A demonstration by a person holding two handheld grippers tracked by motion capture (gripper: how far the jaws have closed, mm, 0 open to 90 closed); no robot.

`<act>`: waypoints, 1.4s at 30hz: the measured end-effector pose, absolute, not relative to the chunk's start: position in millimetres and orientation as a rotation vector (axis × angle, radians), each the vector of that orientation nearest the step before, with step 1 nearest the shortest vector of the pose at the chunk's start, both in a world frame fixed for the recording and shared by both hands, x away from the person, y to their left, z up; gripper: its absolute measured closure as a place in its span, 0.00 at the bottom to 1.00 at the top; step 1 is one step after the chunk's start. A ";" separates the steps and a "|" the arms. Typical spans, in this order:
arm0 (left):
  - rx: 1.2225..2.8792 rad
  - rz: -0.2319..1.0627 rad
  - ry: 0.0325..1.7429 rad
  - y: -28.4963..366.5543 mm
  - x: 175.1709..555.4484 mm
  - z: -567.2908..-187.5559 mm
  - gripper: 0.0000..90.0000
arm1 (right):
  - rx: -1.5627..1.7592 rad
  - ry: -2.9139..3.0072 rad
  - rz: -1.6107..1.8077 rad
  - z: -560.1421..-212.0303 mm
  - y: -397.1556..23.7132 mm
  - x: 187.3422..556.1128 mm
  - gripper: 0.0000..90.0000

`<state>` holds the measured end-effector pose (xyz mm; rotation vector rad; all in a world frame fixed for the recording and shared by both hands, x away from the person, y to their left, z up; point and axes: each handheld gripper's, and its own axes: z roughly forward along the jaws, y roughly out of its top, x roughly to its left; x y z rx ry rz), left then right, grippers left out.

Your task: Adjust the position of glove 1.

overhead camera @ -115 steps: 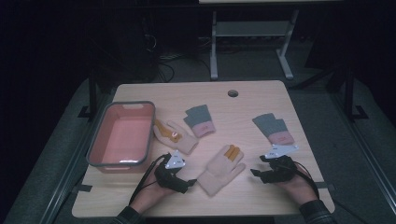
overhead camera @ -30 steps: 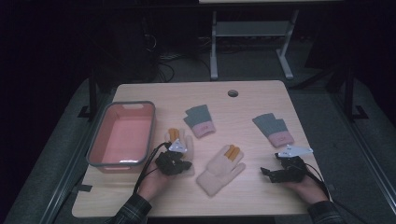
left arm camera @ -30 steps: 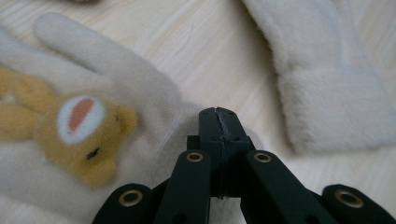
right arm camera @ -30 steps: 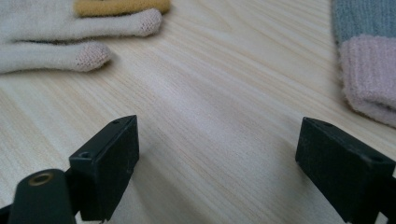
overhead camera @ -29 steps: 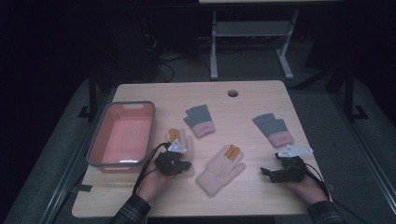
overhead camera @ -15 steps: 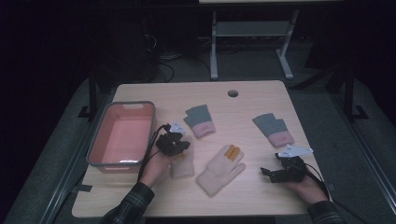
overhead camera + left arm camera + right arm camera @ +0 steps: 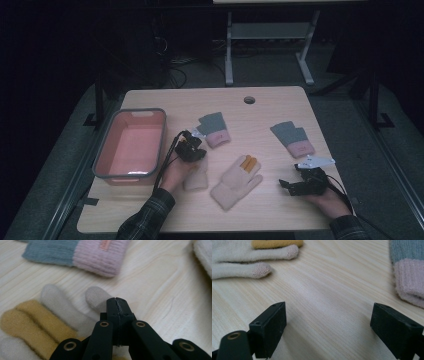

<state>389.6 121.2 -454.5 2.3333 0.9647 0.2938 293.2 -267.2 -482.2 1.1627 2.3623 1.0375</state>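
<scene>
Dragging the cream glove (image 7: 57, 312) by its thumb, left gripper (image 7: 117, 301) clamped.
A thin pinch may slip before the pink bin (image 7: 131, 145); right gripper (image 7: 329, 326) gapes wide, idle.

table (image 7: 280, 205) – light wood, round grommet hole (image 7: 249, 100) near far edge | pink bin (image 7: 131, 145) – grey rim, sits at the left side | grey-and-pink glove (image 7: 292, 138) lying flat toward the right | cream glove with yellow fingers (image 7: 236, 181) mid-table | metal stand (image 7: 267, 37) in the dark behind the table
</scene>
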 end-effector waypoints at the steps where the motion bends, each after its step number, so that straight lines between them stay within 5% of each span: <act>1: 2.333 0.294 0.965 121.2 389.6 -454.5 1.00 | 1.163 2.362 1.037 -482.2 -267.2 293.2 0.14; 30: 2.474 0.065 0.663 79.4 337.9 -447.2 1.00 | 1.162 2.362 1.038 -482.2 -267.3 293.2 0.14; 37: 2.377 0.145 0.737 98.2 342.0 -427.1 0.99 | 1.160 2.364 1.036 -482.1 -267.4 293.3 0.14; 42: 2.323 0.210 0.850 120.1 348.0 -420.5 0.89 | 1.160 2.364 1.036 -482.1 -267.4 293.3 0.14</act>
